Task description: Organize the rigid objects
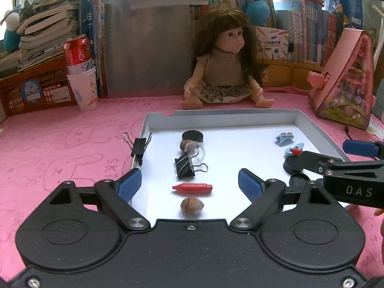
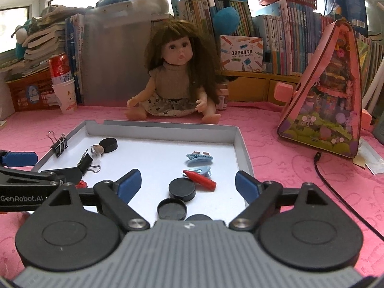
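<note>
A shallow white tray [image 1: 319, 129] [image 2: 241, 141] lies on the pink cloth. In the left wrist view it holds a red cap [image 1: 192, 188], a nut [image 1: 192, 206], a black binder clip [image 1: 184, 165], a black round lid [image 1: 192, 136] and blue hair clips [image 1: 284, 137]. A second binder clip [image 1: 138, 146] sits on the tray's left rim. My left gripper [image 1: 189, 183] is open over the red cap. My right gripper [image 2: 188, 182] is open over black lids [image 2: 182, 188] and another red cap [image 2: 200, 180].
A doll [image 1: 220, 72] sits behind the tray. A cola can in paper cups [image 1: 80, 72] stands at the back left by an orange crate [image 1: 36, 88]. A pink triangular toy house [image 2: 324, 91] stands at the right, with a black cable [image 2: 336, 187] on the cloth.
</note>
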Motion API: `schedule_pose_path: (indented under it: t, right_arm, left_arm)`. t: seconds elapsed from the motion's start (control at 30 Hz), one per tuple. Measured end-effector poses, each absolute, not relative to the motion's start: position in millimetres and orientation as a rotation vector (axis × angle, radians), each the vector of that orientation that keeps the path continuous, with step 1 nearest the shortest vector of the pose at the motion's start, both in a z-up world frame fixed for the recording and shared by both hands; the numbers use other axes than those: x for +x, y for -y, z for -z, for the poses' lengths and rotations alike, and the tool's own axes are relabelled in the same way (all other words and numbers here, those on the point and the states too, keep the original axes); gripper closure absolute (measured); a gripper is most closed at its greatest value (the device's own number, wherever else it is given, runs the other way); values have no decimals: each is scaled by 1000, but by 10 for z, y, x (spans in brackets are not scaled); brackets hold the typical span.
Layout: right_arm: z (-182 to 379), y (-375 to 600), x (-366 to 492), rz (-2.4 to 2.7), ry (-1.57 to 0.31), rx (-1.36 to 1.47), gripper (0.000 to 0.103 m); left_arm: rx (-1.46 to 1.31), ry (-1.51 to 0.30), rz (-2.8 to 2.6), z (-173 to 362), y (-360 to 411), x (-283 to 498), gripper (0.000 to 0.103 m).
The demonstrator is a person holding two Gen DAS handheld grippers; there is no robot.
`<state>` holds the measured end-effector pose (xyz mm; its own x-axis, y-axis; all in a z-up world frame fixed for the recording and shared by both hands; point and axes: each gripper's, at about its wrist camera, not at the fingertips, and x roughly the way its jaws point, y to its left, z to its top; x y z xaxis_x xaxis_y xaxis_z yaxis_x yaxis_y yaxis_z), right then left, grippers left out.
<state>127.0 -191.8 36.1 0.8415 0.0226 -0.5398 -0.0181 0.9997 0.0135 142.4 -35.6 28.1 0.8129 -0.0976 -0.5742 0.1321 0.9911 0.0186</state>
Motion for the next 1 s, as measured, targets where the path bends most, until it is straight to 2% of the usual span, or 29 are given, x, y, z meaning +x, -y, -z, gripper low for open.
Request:
schedule_pose_path:
  t: [0.37,0.87,1.0]
  right_arm:
    - [-388,1975,740,-44,-562,31,0]
    - [-82,1971,464,-4,-649,33,0]
    - [-34,1936,505,6,-668,18,0]
  left_arm:
    - [21,-613,139,-230,143,852,14]
    - [-21,-690,57,30,-11,583,12]
    - [1,-697,48,77,28,613,8]
